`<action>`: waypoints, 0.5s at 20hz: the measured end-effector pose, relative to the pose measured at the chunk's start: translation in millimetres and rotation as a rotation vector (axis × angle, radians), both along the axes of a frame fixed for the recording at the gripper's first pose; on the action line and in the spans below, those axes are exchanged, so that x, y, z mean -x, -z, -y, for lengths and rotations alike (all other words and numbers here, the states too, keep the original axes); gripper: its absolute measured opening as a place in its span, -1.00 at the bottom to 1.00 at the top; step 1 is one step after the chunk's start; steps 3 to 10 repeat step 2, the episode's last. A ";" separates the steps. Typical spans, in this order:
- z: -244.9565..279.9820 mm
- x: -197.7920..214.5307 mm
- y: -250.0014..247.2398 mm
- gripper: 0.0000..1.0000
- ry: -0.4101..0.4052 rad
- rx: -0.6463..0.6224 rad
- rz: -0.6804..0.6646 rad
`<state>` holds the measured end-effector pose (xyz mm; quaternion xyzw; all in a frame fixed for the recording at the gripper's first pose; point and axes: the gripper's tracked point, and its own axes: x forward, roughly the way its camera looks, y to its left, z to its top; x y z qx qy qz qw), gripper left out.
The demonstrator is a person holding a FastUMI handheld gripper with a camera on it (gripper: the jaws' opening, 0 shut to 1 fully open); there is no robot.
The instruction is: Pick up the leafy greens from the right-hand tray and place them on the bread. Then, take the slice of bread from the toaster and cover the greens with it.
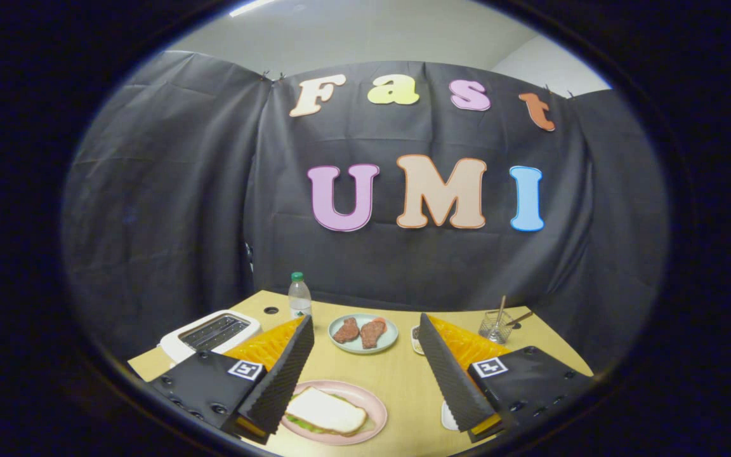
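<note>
Judging by how things lie, the task looks all but finished. The gripper (365, 374) hangs above the desk (403, 374) with its fingers (286, 374) spread wide and holding nothing. Just below and between them, nearer the left finger, a pink plate (375, 406) carries a slice of bread (327, 411) lying on top, with a green edge of leafy greens (302, 424) peeking from under it, so the greens appear placed and covered. Beyond the left finger, the white toaster (210, 331) shows open slots with no bread that I can make out. Ahead between the fingers sits a pale plate (363, 334) with two brown pieces; a bottle (299, 296) stands beyond it. Whether there is bread under the greens is hidden. Little seems left but to draw away.
</note>
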<state>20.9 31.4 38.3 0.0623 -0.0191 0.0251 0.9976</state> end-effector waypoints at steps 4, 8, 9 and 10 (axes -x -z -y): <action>5.8 0.8 -1.6 1.00 0.001 0.003 0.007; 5.8 0.8 -1.6 1.00 0.001 0.003 0.007; 5.8 0.8 -1.6 1.00 0.001 0.003 0.007; 5.8 0.8 -1.6 1.00 0.001 0.003 0.007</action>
